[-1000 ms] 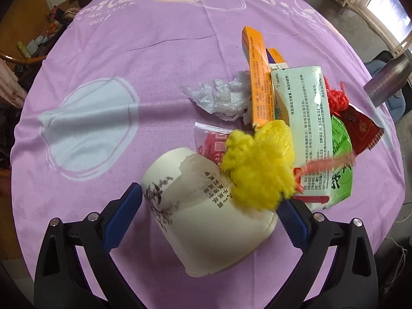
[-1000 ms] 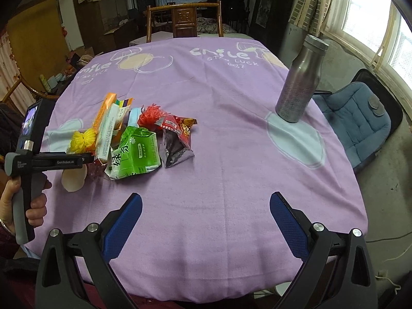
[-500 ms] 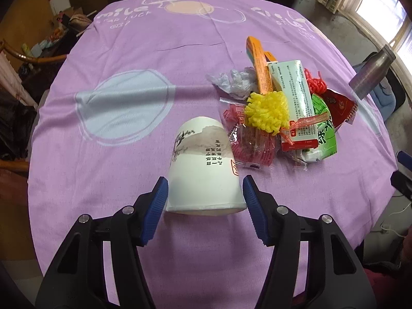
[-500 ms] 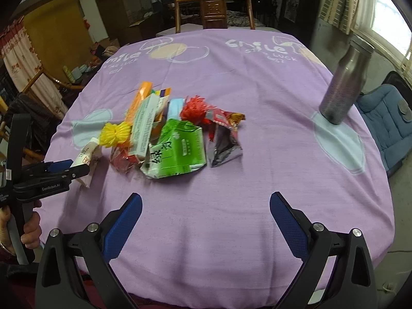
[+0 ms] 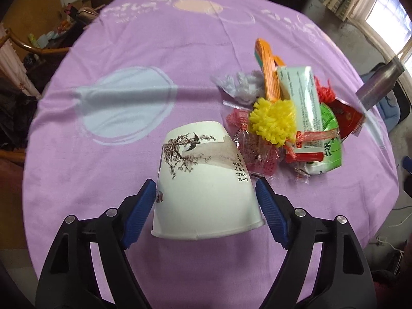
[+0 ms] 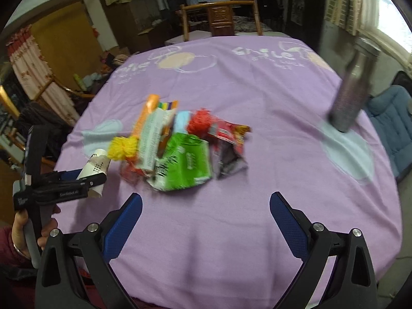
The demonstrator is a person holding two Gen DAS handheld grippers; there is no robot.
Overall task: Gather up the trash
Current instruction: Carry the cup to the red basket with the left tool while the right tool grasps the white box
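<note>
A round worktop (image 6: 257,82) under a purple cloth fills both views, with a cluttered room behind it.

Nearest, at the bottom of the right wrist view, the right tongs (image 6: 206,198) stand wide and empty over bare cloth, well short of the litter.

At lower centre of the left wrist view, the left tongs (image 5: 206,184) hold the paper cup (image 5: 206,206) near its rim. A blue pad bears on each side, and the jaws have just been opening with the cup between them. The grip therefore looks light. The tapered, smooth wall could slide out toward its narrow end, and the cup could drop or roll off the near edge. Squeezing harder brings the opposite risk, because the thin wall could buckle.

Just beyond the cup, right of centre, lies the heap of wrappers. A red sachet (image 5: 257,154) almost touches the cup, a yellow pompom (image 5: 273,125) sits on top, and a green packet (image 6: 185,164) and cartons overlap beside them. A careless swing of the cup may scatter this loose pile, and tongs reaching in may catch only the top piece.

Farther off, at the right edge, a metal bottle (image 6: 352,95) stands upright and well apart. It is probably not litter, and a wide sweep could topple it.

A wooden chair (image 6: 221,18) stands at the far side.
</note>
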